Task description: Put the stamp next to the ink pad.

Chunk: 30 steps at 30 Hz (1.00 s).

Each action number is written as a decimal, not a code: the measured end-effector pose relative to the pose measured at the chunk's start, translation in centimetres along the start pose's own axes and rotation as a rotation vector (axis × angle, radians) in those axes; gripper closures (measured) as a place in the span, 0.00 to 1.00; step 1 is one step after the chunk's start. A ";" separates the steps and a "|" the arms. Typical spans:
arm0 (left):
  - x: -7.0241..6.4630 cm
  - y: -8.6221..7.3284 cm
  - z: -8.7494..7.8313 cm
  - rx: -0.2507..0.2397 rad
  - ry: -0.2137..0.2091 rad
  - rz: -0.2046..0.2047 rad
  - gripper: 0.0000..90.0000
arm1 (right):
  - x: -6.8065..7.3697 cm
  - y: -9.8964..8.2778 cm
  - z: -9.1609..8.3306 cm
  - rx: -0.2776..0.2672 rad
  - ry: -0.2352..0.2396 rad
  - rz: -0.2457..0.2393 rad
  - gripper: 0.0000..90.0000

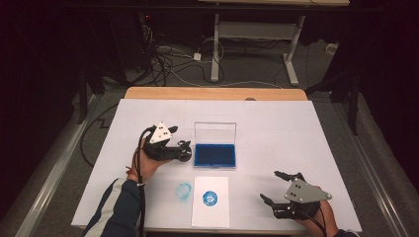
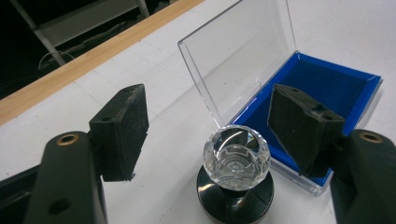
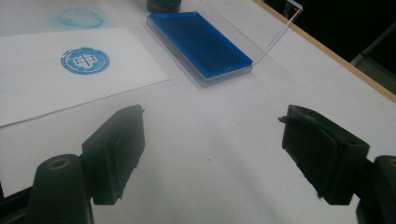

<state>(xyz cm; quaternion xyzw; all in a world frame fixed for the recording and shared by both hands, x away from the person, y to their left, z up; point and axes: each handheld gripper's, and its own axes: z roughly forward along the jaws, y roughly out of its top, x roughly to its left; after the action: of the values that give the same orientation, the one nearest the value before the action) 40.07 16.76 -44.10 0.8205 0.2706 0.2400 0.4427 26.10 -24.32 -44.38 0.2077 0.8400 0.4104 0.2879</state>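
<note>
A stamp [image 2: 237, 158] with a faceted clear knob and a round black base stands upright on the white table [image 1: 296, 128], just left of an ink pad box [image 1: 215, 154]. The box has a blue pad [image 2: 336, 84] and a clear lid [image 2: 238, 56] standing open. My left gripper [image 2: 212, 128] is open around the stamp, with neither pad touching it. A white paper sheet [image 1: 211, 217] near the front edge bears a round blue imprint [image 3: 85, 60]. My right gripper [image 1: 272, 186] rests open and holds nothing at the front right, right of the paper.
A faint blue ring smudge [image 1: 183, 190] marks the table left of the paper. A wooden strip [image 1: 212, 93] runs along the table's far edge. Beyond it are cables [image 1: 163, 61] on the floor and a desk frame [image 1: 257, 39].
</note>
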 end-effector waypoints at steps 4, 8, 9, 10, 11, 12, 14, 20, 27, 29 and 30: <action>-0.3 0.2 -0.1 0.001 -0.003 0.011 0.31 | 0.0 0.0 0.0 -0.001 -0.001 0.001 0.23; -0.7 0.5 -0.1 0.007 -0.010 0.028 0.28 | 0.0 0.0 0.0 0.000 -0.001 0.000 0.23; -0.8 0.5 -0.1 0.006 -0.014 0.030 0.28 | 0.0 0.0 0.0 0.000 -0.001 0.000 0.23; -0.8 0.6 -0.1 0.006 -0.013 0.031 0.27 | 0.0 0.0 0.0 0.000 -0.001 0.002 0.23; -0.9 0.6 -0.1 0.008 -0.007 0.034 0.26 | 0.0 0.0 0.0 0.000 -0.001 0.003 0.23; -1.0 0.7 -0.1 0.005 -0.001 0.038 0.23 | 0.0 0.0 0.0 -0.001 -0.002 0.004 0.23; -1.1 0.8 -0.3 -0.010 -0.003 0.038 0.23 | 0.0 0.0 0.0 -0.002 -0.006 0.001 0.23; -1.5 1.0 -0.4 -0.002 -0.001 0.062 0.19 | -0.1 0.0 -0.1 -0.007 -0.013 0.006 0.23; -2.5 1.6 -0.8 0.005 0.001 0.096 0.19 | -0.1 0.0 -0.1 -0.007 -0.012 0.007 0.23; -2.8 1.7 -1.1 0.003 0.008 0.111 0.19 | -0.2 0.0 -0.1 -0.008 -0.012 0.008 0.23; -2.9 1.8 -1.2 0.000 0.000 0.114 0.19 | -0.1 0.0 -0.1 -0.008 -0.012 0.009 0.23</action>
<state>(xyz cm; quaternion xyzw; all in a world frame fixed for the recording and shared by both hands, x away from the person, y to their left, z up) 37.58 14.72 -42.41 0.8344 0.2235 0.2648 0.4285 26.15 -24.48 -44.31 0.2128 0.8355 0.4139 0.2920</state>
